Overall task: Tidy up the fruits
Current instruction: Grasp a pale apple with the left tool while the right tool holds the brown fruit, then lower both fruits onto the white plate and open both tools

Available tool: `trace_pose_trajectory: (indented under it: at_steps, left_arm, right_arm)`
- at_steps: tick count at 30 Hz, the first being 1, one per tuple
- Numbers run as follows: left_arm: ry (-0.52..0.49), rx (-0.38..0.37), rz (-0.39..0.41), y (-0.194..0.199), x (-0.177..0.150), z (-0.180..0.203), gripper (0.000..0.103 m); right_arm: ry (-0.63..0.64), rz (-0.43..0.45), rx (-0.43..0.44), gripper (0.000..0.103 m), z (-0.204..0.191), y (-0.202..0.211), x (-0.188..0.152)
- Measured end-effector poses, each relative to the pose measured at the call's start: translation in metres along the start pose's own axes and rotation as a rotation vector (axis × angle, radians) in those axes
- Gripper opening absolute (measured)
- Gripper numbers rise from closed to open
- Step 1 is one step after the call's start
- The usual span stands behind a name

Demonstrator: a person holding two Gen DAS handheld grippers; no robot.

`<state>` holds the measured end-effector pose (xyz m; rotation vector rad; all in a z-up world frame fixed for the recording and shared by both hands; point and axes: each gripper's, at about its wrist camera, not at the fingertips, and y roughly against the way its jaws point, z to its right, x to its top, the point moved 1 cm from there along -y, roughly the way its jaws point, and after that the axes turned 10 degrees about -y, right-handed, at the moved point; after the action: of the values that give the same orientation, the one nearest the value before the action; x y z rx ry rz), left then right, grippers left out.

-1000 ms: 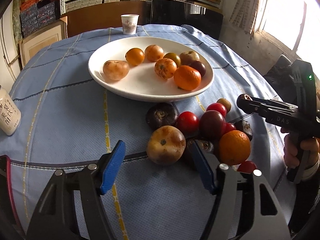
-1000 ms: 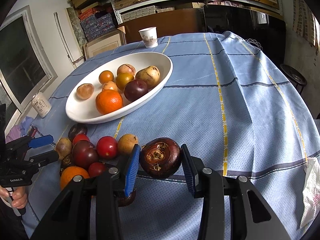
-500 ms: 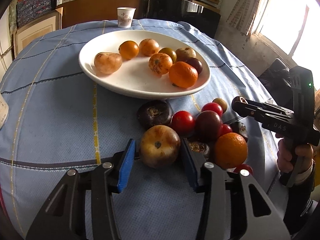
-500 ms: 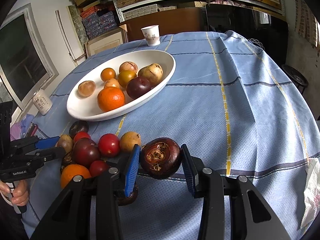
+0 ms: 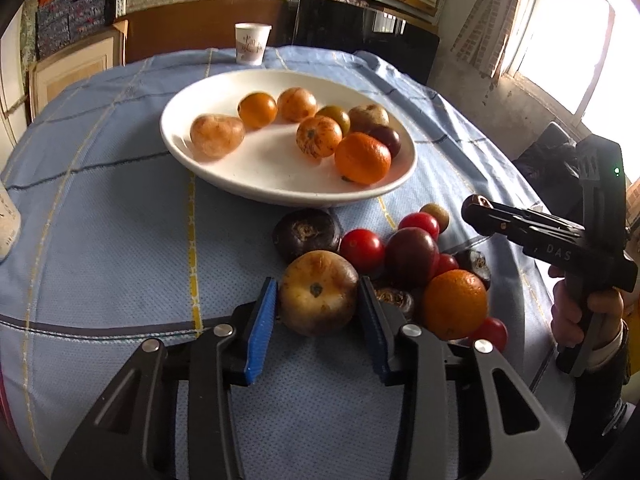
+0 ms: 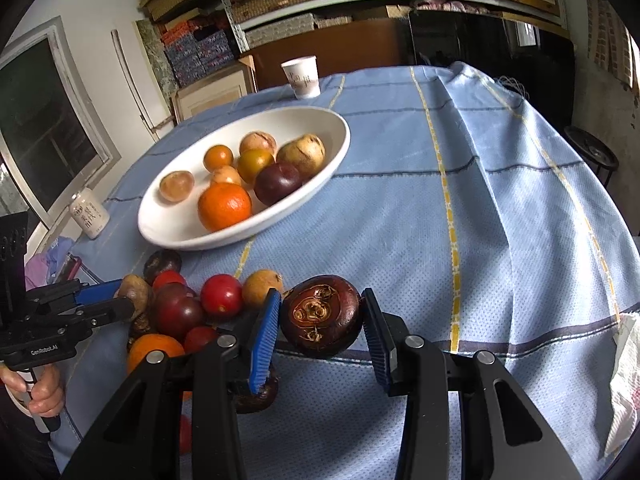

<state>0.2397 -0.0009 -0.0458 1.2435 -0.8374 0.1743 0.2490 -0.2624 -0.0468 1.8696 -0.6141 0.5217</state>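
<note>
**Inspector:** Report the left side.

**Operator:** A second ago my left gripper [image 5: 318, 300] stood spread, short of the pile. It has since closed in: both blue pads now sit against the flanks of the tan-brown fruit [image 5: 318, 293]. I judge it pinched, though it does not look lifted off the blue tablecloth [image 5: 120, 220] yet.

**Inspector:** Right side?

**Operator:** No change. My right gripper [image 6: 320, 322] stays clamped on the dark brown fruit [image 6: 322, 320], held just above the cloth, at about 3 o'clock from the loose pile.

**Inspector:** Where does the work stand?

**Operator:** The white bowl [image 5: 280, 192] sits at 12 o'clock from the left gripper and already holds eight pieces, including an orange [image 5: 363, 157]. Still on the cloth: red tomatoes [image 5: 362, 244], a dark plum [image 5: 412, 256], a second orange [image 5: 455, 304] and several dark fruits, all touching in one cluster just this side of the bowl's rim.

**Inspector:** Consequence?

**Operator:** In my judgement both hands are now loaded, so two pieces can go to the bowl. Risk: the tan fruit touches its neighbours at 3 o'clock, and lifting it may set them rolling.
</note>
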Motion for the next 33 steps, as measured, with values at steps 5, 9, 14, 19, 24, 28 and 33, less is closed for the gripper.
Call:
trace_pose_trajectory:
  at_steps: [5, 9, 14, 19, 24, 28, 33]
  left_arm:
    - [-0.036, 0.075, 0.067, 0.013, 0.006, 0.006, 0.04]
    - [-0.008, 0.103, 0.107, 0.014, 0.025, -0.002, 0.04]
    - [0.021, 0.202, 0.141, 0.003, 0.062, -0.018, 0.04]
    - [0.046, 0.261, 0.13, -0.018, 0.089, -0.033, 0.04]
    - [0.022, 0.282, 0.131, -0.029, 0.104, -0.035, 0.047]
    - [0.043, 0.336, 0.221, -0.011, 0.098, -0.037, 0.095]
    - [0.102, 0.334, 0.25, 0.01, 0.085, -0.043, 0.098]
  right_arm:
    - [0.018, 0.064, 0.042, 0.042, -0.009, 0.011, 0.006]
    - [0.012, 0.096, 0.122, 0.042, -0.029, 0.012, 0.027]
    - [0.02, 0.167, 0.122, 0.041, -0.056, -0.004, 0.071]
    - [0.025, 0.159, 0.094, 0.042, -0.065, -0.028, 0.089]
    - [0.048, 0.147, 0.082, 0.042, -0.069, -0.042, 0.093]
    - [0.032, 0.17, 0.091, 0.055, -0.063, -0.034, 0.088]
    - [-0.028, 0.217, 0.096, 0.072, -0.042, -0.011, 0.082]
